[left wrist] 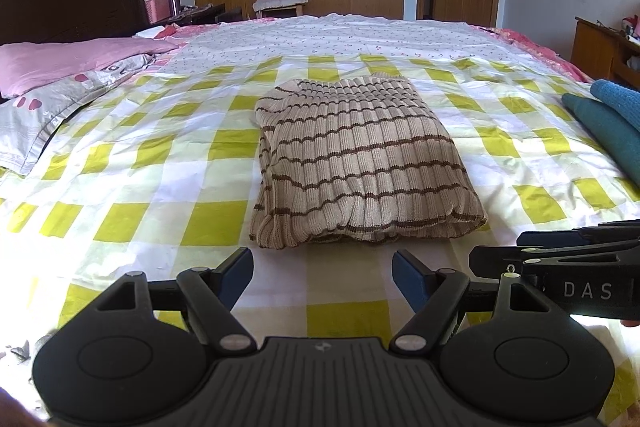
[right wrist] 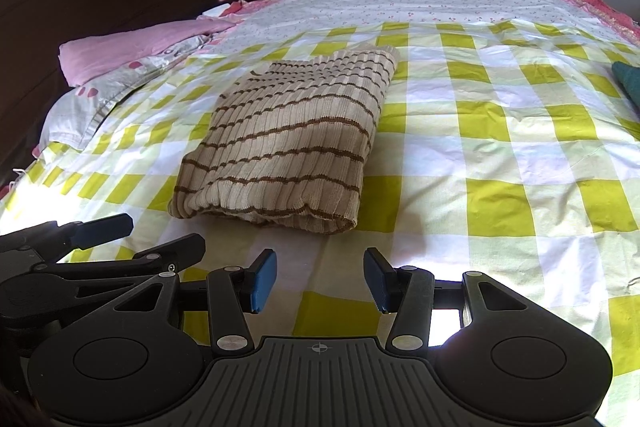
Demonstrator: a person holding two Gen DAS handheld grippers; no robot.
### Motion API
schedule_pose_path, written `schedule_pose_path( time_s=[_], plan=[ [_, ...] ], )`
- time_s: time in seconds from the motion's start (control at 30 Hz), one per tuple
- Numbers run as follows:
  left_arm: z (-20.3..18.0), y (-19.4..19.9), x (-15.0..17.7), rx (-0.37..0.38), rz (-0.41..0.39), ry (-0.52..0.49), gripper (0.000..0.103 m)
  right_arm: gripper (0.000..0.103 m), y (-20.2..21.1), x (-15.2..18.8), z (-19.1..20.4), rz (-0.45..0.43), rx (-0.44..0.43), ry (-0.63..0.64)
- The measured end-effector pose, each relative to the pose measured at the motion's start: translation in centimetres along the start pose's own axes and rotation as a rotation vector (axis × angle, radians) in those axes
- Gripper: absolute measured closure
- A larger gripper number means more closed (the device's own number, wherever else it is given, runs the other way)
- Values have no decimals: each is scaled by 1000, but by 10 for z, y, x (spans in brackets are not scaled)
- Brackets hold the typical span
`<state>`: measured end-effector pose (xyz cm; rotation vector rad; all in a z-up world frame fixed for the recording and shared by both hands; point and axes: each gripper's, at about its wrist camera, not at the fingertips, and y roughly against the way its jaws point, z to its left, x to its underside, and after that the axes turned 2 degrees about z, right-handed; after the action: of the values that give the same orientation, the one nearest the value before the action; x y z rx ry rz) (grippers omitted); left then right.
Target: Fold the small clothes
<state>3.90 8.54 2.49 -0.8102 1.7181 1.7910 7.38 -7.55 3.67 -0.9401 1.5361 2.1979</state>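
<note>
From the left wrist, the left claw (left wrist: 322,277) stands wide apart with nothing between its blue pads (left wrist: 405,277), hanging just short of a folded sweater (left wrist: 360,167). The sweater is ribbed beige knit with thin wavy brown stripes, a thick rounded rectangle lying flat mid-bed on a smooth sheet (left wrist: 168,163) of yellow-green and white checks. A teal cloth (left wrist: 612,119), perhaps a towel, lies at the right edge; a pink pillow (left wrist: 60,63) lies to the left. From the right wrist, the right claw (right wrist: 320,279) is about half open and empty, its flat blue pads (right wrist: 264,279) apart over bare sheet (right wrist: 500,147). The sweater (right wrist: 288,143) lies ahead and left, its rolled fold edge nearest. The left claw (right wrist: 104,229) shows dark at the lower left.
</note>
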Motion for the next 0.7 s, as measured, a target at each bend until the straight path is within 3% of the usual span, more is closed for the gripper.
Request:
schedule_pose_path(
  time_s=[0.3,0.7],
  plan=[
    [3,1,2,-17,-9,33,13,55,0,0,-2,-3,-5,-4],
    [3,2,0,-18,-23,28,12,55,0,-1,-2,-3,-4,-4]
  ],
)
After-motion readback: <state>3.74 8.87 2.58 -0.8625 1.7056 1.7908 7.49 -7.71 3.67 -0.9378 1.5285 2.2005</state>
